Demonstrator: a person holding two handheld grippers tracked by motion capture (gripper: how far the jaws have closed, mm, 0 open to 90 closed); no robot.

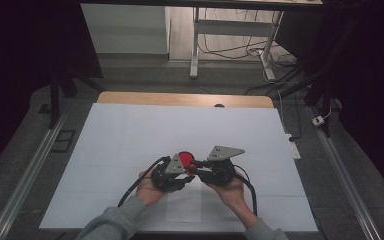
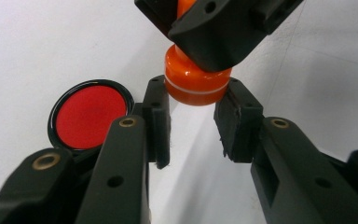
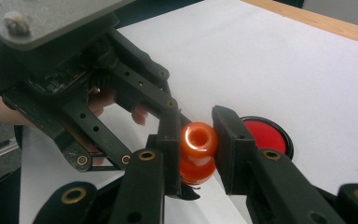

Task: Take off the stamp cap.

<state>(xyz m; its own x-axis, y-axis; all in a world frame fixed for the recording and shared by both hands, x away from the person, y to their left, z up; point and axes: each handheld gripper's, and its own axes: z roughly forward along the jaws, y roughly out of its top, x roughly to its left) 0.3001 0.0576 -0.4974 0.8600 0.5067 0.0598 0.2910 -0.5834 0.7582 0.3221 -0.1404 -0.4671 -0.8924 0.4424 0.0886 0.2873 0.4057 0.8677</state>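
— So, what are those two grippers doing from where you stand?

— Both meet just above the white sheet covering the table (image 1: 130, 135), near the person's edge. The right gripper (image 3: 196, 137) is clenched on a small glossy orange plastic piece shaped like a waisted knob with a hole in its top (image 3: 197, 151); its pads press on both sides of the upper bulb.

— And the left gripper?

— The left gripper (image 2: 193, 114) has its jaws spread, one on each side of the orange piece's wider lower end, which has a pale ring around it. There looks to be a small gap on either side, so it is released, gripping nothing.

— Is the orange piece resting on the table?

— No, it hangs off the sheet, held between the two tools.

— Anything else nearby?

— A flat round red disc with a black rim (image 2: 91, 114) lies on the sheet just beside the grippers, on their far side.
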